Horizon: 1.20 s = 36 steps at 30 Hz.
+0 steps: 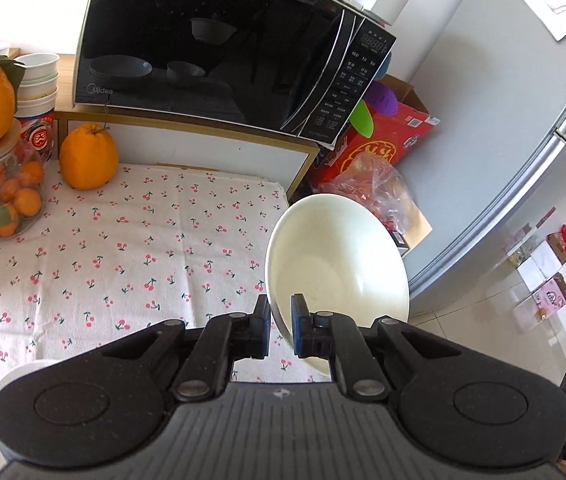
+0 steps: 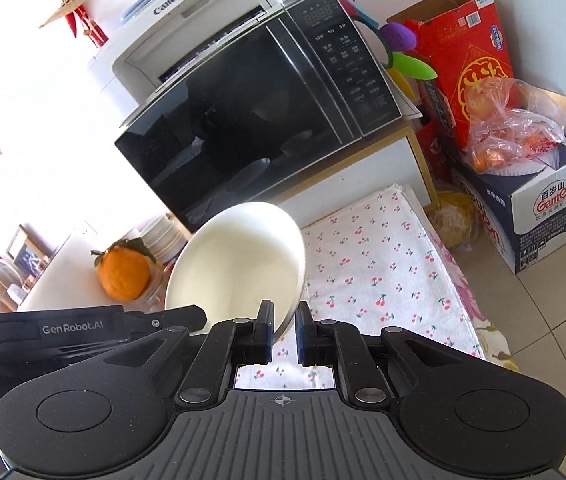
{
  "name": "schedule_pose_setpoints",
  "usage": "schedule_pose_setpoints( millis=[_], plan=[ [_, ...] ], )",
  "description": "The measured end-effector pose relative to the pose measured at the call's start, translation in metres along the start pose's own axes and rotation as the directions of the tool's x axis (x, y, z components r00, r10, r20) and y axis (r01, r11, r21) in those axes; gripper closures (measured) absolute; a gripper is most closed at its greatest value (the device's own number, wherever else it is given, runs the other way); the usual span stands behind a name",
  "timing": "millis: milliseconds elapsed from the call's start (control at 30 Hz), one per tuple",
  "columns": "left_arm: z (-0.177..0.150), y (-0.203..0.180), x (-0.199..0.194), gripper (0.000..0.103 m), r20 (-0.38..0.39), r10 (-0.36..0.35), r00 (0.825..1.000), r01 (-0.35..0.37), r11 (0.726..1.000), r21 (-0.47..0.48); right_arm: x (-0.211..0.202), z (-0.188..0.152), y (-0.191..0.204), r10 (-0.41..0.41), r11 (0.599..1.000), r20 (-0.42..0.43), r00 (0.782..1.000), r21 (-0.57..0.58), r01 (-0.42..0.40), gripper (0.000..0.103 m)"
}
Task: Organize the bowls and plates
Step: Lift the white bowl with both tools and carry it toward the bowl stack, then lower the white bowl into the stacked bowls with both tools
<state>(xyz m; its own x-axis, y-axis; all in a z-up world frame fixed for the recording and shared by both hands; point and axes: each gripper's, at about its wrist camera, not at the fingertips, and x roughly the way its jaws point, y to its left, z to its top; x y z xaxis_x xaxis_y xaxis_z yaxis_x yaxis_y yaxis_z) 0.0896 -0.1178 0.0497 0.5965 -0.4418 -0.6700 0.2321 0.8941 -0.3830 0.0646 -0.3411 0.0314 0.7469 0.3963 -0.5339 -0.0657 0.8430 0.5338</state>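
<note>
- Left tongs (image 1: 281, 320) pinch the rim of a white bowl (image 1: 339, 256), which tilts up toward 1 o'clock, clear of the bench (image 1: 123, 248).
- Right tongs (image 2: 285, 326) clamp a second bowl (image 2: 239, 260), leaning toward 11 o'clock.
- Each hand carries its own bowl.

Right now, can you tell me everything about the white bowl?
The white bowl is glossy, like glazed ceramic, and looks empty. It hangs tilted in the air above the cherry-print cloth, its hollow facing the cameras. The left hand-held gripper pinches its rim, and the right hand-held gripper pinches its rim too.
</note>
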Motion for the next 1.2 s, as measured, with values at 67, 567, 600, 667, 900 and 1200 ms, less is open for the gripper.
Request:
schedule_pose_setpoints(
  millis=[67,567,600,667,900,1200],
  plan=[
    [-0.013,0.001,-0.007,0.093,-0.003,0.002,1.000,-0.002,1.000,-0.003,-0.007,-0.011,0.002,-0.004,1.000,-0.009,1.000,-0.009,0.004,0.092],
    [-0.076,0.003,-0.032,0.093,-0.025,-0.020,0.999,0.020,1.000,-0.020,-0.042,-0.067,0.014,-0.101,0.987,-0.045,0.994,-0.132,0.095,0.089],
    [-0.082,0.004,-0.031,0.093,-0.009,-0.026,1.000,0.026,1.000,-0.007,-0.043,-0.069,0.013,-0.102,0.987,-0.047,0.994,-0.131,0.095,0.089],
    [-0.096,0.016,-0.022,0.092,-0.026,-0.045,0.999,0.044,0.998,-0.041,-0.040,-0.073,0.012,-0.109,0.984,-0.071,0.991,-0.146,0.098,0.089],
    [-0.095,0.024,-0.014,0.093,-0.068,-0.085,0.994,0.082,0.996,-0.039,-0.030,-0.083,0.011,-0.165,0.967,-0.102,0.981,-0.212,0.140,0.089],
    [-0.112,0.030,0.006,0.089,-0.166,-0.063,0.984,0.056,0.997,-0.048,-0.015,-0.095,0.012,-0.242,0.945,-0.167,0.956,-0.266,0.193,0.088]
  ],
)
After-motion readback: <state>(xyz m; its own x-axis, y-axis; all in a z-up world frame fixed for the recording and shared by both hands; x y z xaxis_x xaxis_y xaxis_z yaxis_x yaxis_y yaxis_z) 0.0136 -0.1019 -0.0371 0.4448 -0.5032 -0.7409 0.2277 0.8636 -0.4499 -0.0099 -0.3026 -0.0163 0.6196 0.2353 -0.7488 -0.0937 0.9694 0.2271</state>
